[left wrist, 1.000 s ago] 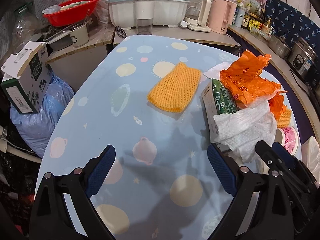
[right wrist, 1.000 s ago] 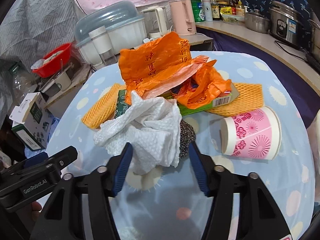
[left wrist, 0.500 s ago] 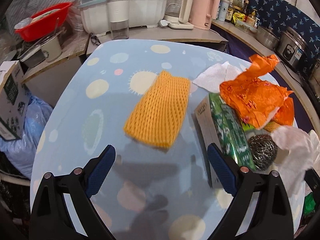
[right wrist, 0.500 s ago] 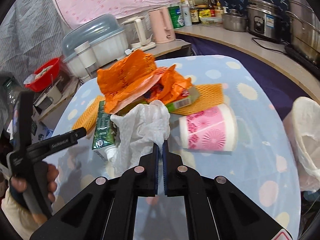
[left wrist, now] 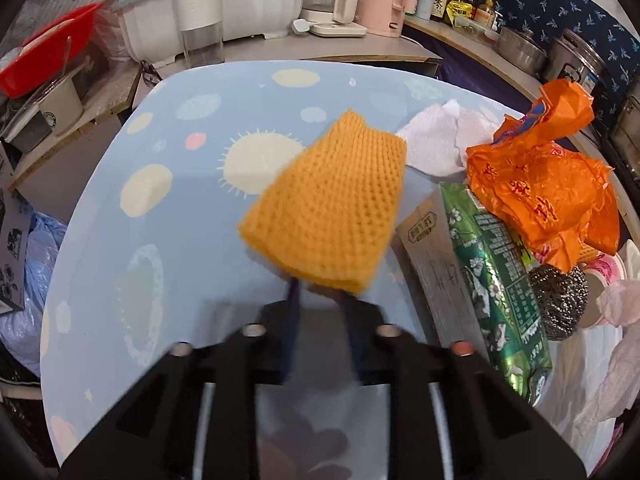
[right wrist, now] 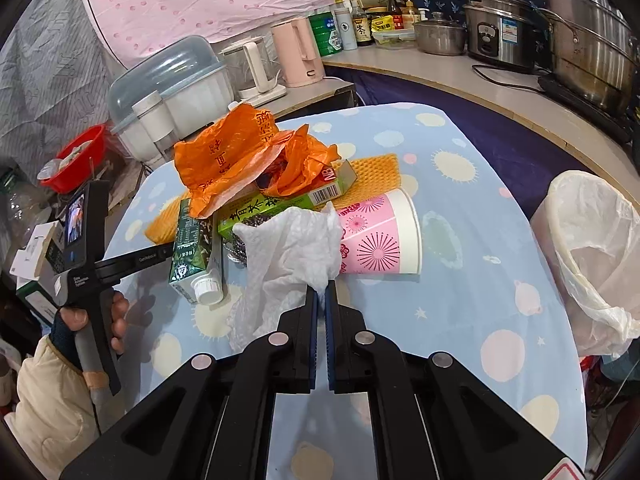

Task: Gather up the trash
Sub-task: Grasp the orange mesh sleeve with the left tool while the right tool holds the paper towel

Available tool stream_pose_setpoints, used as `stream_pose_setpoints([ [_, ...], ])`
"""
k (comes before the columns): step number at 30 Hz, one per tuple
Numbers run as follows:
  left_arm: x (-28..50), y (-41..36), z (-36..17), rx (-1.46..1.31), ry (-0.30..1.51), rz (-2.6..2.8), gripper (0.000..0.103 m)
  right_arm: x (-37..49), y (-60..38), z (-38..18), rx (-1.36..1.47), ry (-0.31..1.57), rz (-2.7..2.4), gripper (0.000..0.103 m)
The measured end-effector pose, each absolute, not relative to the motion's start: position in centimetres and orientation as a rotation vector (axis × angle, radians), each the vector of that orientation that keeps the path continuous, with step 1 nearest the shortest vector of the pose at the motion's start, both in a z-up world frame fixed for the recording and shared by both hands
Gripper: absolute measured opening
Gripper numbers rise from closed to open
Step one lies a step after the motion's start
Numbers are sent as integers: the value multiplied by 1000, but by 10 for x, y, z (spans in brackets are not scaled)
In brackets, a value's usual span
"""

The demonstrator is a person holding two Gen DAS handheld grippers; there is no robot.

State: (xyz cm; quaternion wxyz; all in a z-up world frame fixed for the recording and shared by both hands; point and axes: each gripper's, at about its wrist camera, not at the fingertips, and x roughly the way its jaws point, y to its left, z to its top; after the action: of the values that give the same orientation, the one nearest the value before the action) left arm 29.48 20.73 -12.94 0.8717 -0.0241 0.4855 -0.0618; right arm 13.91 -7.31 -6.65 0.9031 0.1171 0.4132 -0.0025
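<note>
My left gripper [left wrist: 320, 294] is shut on the near edge of an orange foam net [left wrist: 326, 208], which tilts up off the blue table [left wrist: 152, 208]. My right gripper [right wrist: 321, 294] is shut on a crumpled white paper towel [right wrist: 290, 248] and holds it above the table. Behind it lie an orange plastic bag [right wrist: 236, 160], a green carton [right wrist: 188, 248], a green tea box [right wrist: 272, 204], a steel scourer [left wrist: 558, 296] and a pink paper cup [right wrist: 380, 236]. A bin lined with a white bag [right wrist: 592, 248] stands at the table's right edge.
A second orange foam net [right wrist: 372, 168] lies behind the cup. Another white tissue [left wrist: 436, 140] lies past the held net. Kettles, a dish rack [left wrist: 256, 28] and pots crowd the counters around the table. The left hand-held gripper [right wrist: 84, 248] shows at the table's left side.
My left gripper moved forward and closed on the orange foam net, lifting its edge. My right gripper closed on the paper towel and pulled it back off the pile, uncovering the scourer.
</note>
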Motion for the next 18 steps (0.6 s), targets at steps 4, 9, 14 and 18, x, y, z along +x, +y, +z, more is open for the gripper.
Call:
stream_pose_setpoints([
  [4, 284, 209, -124, -64, 998, -133, 0, 132, -77, -65, 246, 851, -13, 4],
  [9, 259, 208, -110, -74, 970, -151, 0, 122, -82, -60, 252, 836, -25, 4],
  [14, 251, 209, -96, -122, 972, -173, 13, 115, -87, -58, 262, 830, -32, 4],
  [18, 267, 211, -83, -125, 913, -134, 66, 114, -90, -58, 270, 825, -35, 4],
])
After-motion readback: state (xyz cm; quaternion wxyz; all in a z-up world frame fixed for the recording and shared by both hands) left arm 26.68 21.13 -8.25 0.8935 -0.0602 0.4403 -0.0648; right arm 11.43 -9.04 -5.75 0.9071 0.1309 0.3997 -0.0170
